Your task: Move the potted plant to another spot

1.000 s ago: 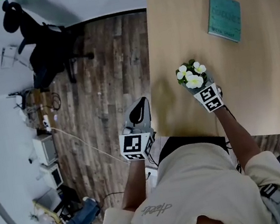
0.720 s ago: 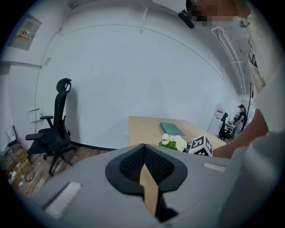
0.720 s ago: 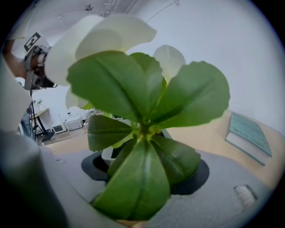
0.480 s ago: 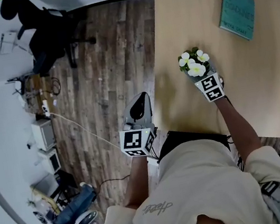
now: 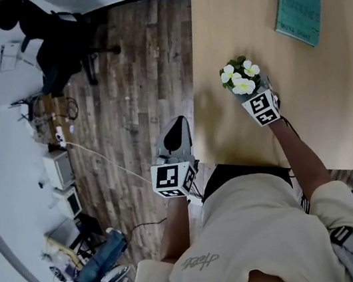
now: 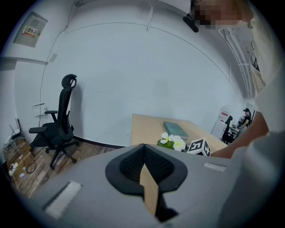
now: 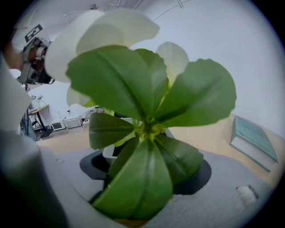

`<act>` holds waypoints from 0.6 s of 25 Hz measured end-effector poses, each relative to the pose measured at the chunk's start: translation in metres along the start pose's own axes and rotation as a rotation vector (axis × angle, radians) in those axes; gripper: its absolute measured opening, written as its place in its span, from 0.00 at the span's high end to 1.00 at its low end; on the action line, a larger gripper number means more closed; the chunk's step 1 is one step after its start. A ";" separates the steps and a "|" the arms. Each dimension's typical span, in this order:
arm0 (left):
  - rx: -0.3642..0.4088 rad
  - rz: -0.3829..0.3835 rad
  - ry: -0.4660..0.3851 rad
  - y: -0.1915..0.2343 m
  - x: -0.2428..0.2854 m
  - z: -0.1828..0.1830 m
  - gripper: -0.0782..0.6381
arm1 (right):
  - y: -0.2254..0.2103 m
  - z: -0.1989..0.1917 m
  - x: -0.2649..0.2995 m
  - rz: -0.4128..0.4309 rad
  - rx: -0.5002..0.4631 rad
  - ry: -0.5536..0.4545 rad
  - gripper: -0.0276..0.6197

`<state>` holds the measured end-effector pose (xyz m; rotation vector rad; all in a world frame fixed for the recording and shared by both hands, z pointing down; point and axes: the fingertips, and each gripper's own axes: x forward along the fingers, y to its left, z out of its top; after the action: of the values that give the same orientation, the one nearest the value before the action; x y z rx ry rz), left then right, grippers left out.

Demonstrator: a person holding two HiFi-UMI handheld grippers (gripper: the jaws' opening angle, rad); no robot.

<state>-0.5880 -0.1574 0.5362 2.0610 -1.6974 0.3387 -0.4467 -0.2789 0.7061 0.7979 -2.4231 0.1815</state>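
Observation:
The potted plant (image 5: 240, 78), white flowers over green leaves, stands near the left edge of the wooden table (image 5: 330, 89). My right gripper (image 5: 248, 94) is around its pot from the near side, and its jaws are opening. In the right gripper view the leaves (image 7: 147, 133) fill the space between the jaws and hide the pads; a bit of white pot (image 7: 109, 153) shows at the left jaw. My left gripper (image 5: 176, 130) hangs shut and empty over the floor beside the table. Its view shows the plant (image 6: 173, 142) beyond its closed tips (image 6: 144, 149).
A teal book (image 5: 295, 2) lies at the table's far right. A black office chair (image 5: 59, 49) stands on the wooden floor at the far left. Boxes, cables and clutter (image 5: 59, 184) line the left wall. The table's left edge runs close to the plant.
The right gripper and the plant have shifted a little to the left, away from the book. The left gripper has stayed where it was.

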 end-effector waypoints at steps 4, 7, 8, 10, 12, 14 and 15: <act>-0.001 -0.020 -0.006 -0.009 0.009 0.003 0.87 | 0.004 -0.008 -0.003 0.012 0.012 0.035 0.32; 0.002 -0.038 -0.017 -0.018 0.013 0.006 0.87 | 0.001 -0.017 -0.011 0.003 0.015 0.062 0.32; 0.004 -0.043 -0.018 -0.020 0.013 0.006 0.87 | 0.000 -0.020 -0.014 0.001 0.017 0.069 0.32; 0.004 -0.048 -0.016 -0.022 0.013 0.005 0.87 | -0.001 -0.024 -0.021 0.005 0.034 0.078 0.32; 0.002 -0.052 -0.013 -0.024 0.013 0.002 0.87 | -0.001 -0.028 -0.029 0.014 0.055 0.089 0.32; 0.002 -0.061 -0.014 -0.028 0.014 0.001 0.87 | -0.002 -0.029 -0.039 0.016 0.065 0.090 0.32; 0.004 -0.068 -0.016 -0.031 0.015 0.001 0.87 | -0.003 -0.029 -0.044 0.015 0.071 0.086 0.32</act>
<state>-0.5547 -0.1666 0.5371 2.1241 -1.6330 0.3047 -0.4021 -0.2502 0.7052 0.7873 -2.3532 0.3031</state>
